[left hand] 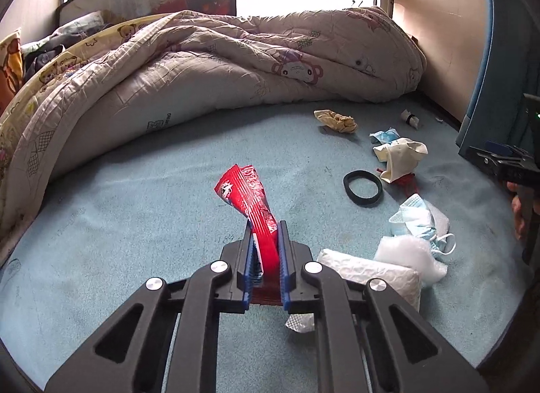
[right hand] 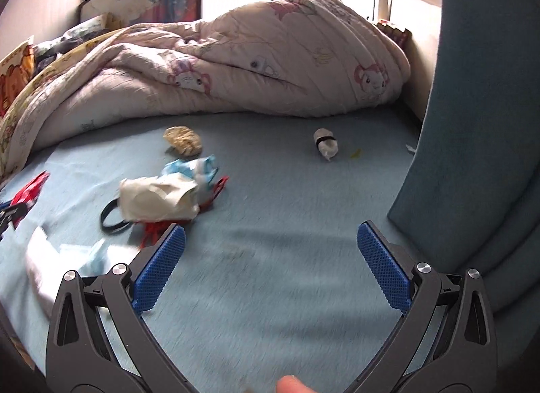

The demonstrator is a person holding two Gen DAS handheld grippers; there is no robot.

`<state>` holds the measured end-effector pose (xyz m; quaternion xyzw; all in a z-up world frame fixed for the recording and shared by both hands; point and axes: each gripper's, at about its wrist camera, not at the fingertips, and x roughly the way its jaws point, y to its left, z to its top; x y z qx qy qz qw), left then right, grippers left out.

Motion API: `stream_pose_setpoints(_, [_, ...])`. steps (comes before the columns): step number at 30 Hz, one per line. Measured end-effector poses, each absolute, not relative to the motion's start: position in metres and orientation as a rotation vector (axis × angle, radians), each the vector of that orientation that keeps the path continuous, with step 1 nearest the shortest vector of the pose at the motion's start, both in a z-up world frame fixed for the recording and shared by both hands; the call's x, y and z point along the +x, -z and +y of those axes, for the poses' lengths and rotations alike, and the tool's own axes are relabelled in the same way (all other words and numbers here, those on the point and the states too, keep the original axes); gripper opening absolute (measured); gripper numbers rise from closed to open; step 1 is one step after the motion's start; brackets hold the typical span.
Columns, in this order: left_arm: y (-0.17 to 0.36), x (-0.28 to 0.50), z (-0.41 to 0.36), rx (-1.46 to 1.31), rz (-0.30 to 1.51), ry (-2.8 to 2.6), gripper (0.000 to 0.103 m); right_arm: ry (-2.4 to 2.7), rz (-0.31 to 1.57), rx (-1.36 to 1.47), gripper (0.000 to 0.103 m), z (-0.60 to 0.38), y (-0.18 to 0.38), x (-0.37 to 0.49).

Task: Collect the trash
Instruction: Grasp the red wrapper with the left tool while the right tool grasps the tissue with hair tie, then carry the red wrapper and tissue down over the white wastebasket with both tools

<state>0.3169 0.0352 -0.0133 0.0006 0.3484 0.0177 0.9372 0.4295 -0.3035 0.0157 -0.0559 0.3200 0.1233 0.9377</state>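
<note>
pale blue bed sheet (left hand: 135,210) fills most of my left wrist view, with a rumpled cartoon-print quilt (left hand: 209,65) heaped along the far side under a bright window. my left gripper (left hand: 266,251) has its blue pads pressed onto a red snack wrapper (left hand: 251,204), pinched at its lower end so the crinkled top stands up and leans away to the left. it looks feather-light and slick, a foil film that would slide out of a loose pinch, so i judge a grip across a folded, doubled part is the safer hold. to the right lie a black ring (left hand: 362,188), a crumpled cream paper cup (left hand: 400,156), a tan paper wad (left hand: 337,120), a blue face mask (left hand: 418,220) touching a puff of white wadding (left hand: 410,258), and a flat white packet (left hand: 371,274) just beside my fingers. all soft and light, i'd say; nothing fragile.

over on the right wrist view the same sheet (right hand: 287,190) is smeared by motion blur. my right gripper (right hand: 270,251) has its fingers spread wide with nothing between them, above bare sheet. ahead and left sits the cream cup (right hand: 158,202) over red scraps (right hand: 216,190), the ring (right hand: 111,220) peeking out beside it, and the tan wad (right hand: 183,140) farther back. a small white roll with a black band (right hand: 325,145) lies alone, well apart. i'd take the cup by its crushed rim; it should collapse and hold.
</note>
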Motion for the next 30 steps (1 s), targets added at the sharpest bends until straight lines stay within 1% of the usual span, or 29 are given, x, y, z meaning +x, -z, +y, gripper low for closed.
stream_pose_setpoints(4, [0.014,0.325,0.026,0.029,0.705,-0.039,0.011,-0.195,0.718,-0.105,0.098,-0.304,-0.009,0.509])
stream_pose_setpoints(5, [0.015,0.327,0.025,0.026,0.705,-0.033,0.01,-0.175,0.728,-0.12,0.096,-0.303,-0.007,0.527])
stream_pose_setpoints(6, [0.017,0.328,0.024,0.024,0.705,-0.029,0.01,-0.155,0.736,-0.14,0.089,-0.302,-0.003,0.543])
stream_pose_setpoints(9, [0.022,0.333,0.025,0.014,0.708,-0.021,0.01,-0.125,0.763,-0.164,0.079,-0.3,0.007,0.581])
stream_pose_setpoints(13, [0.03,0.343,0.028,0.0,0.717,-0.021,0.01,-0.123,0.776,-0.175,0.075,-0.298,0.017,0.614])
stream_pose_setpoints(16, [0.029,0.344,0.031,-0.016,0.709,-0.008,0.01,-0.145,0.853,-0.154,0.059,-0.302,0.033,0.639])
stream_pose_setpoints(17, [0.029,0.344,0.031,-0.01,0.706,-0.012,0.01,-0.164,0.878,-0.126,0.056,-0.306,0.035,0.645])
stream_pose_setpoints(20, [0.029,0.344,0.029,-0.006,0.704,-0.003,0.01,-0.154,0.873,-0.127,0.049,-0.312,0.037,0.654])
stream_pose_setpoints(21, [0.029,0.344,0.029,-0.005,0.703,0.0,0.01,-0.175,0.876,-0.11,0.04,-0.314,0.037,0.655])
stream_pose_setpoints(22, [0.029,0.344,0.029,-0.007,0.702,0.0,0.01,-0.201,0.877,-0.098,0.035,-0.315,0.038,0.654])
stream_pose_setpoints(23, [0.029,0.344,0.03,-0.009,0.701,0.001,0.01,-0.199,0.874,-0.102,0.032,-0.316,0.038,0.652])
stream_pose_setpoints(30, [0.022,0.344,0.027,-0.003,0.688,0.006,0.01,-0.222,0.81,-0.102,0.03,-0.31,0.032,0.607])
